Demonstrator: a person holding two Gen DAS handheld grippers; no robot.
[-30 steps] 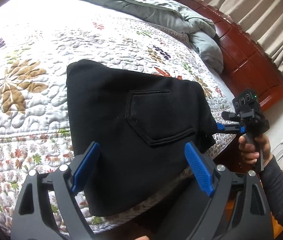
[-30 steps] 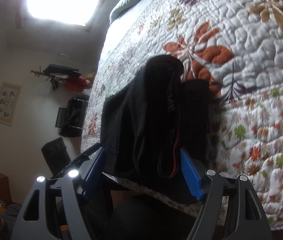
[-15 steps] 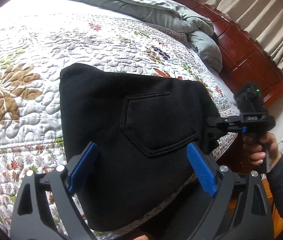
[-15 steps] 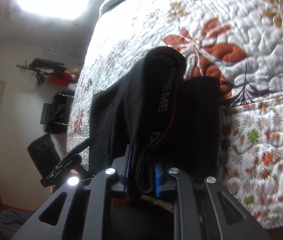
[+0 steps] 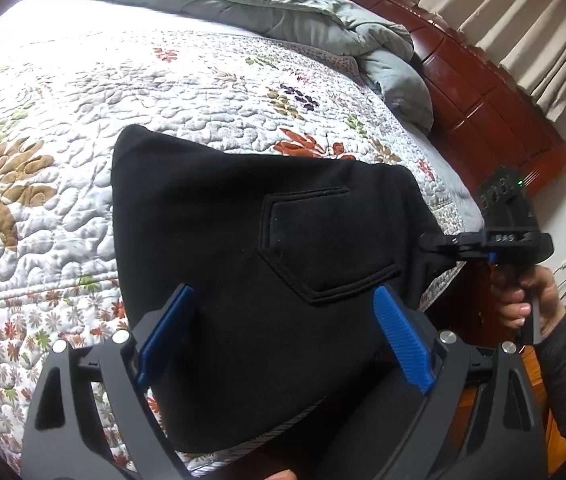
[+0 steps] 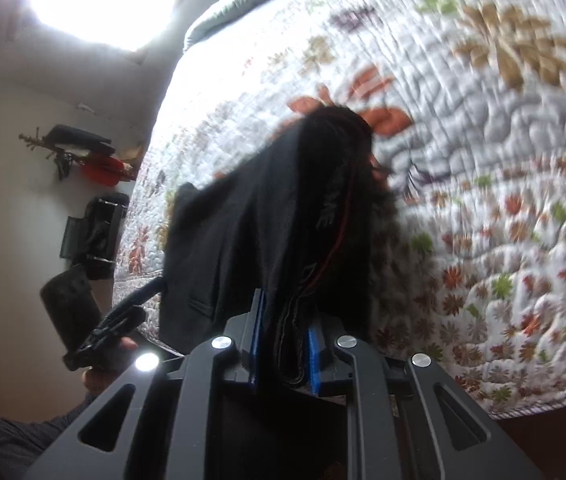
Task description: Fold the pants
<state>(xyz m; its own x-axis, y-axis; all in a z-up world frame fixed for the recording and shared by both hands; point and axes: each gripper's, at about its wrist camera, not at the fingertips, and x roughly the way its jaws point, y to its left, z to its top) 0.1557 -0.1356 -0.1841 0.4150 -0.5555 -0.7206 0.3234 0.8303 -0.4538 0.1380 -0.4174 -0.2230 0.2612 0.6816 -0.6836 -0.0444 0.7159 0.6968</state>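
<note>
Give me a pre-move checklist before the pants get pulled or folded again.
1. Right claw shut on the black fleece pants, at the bunched waistband edge: ok.
2. Left claw gripping: not ok, its jaws stand wide open over the near part of the pants.
3. Pants supported: ok, most of them lie on the white floral quilted bedspread, though the near edge hangs past the bed's edge.
4. Fold neatness: cannot tell, the right wrist view is blurred and the layers look bunched.
5. Path across the bedspread: ok, the grey crumpled duvet lies far off by the dark red wooden headboard.
</note>
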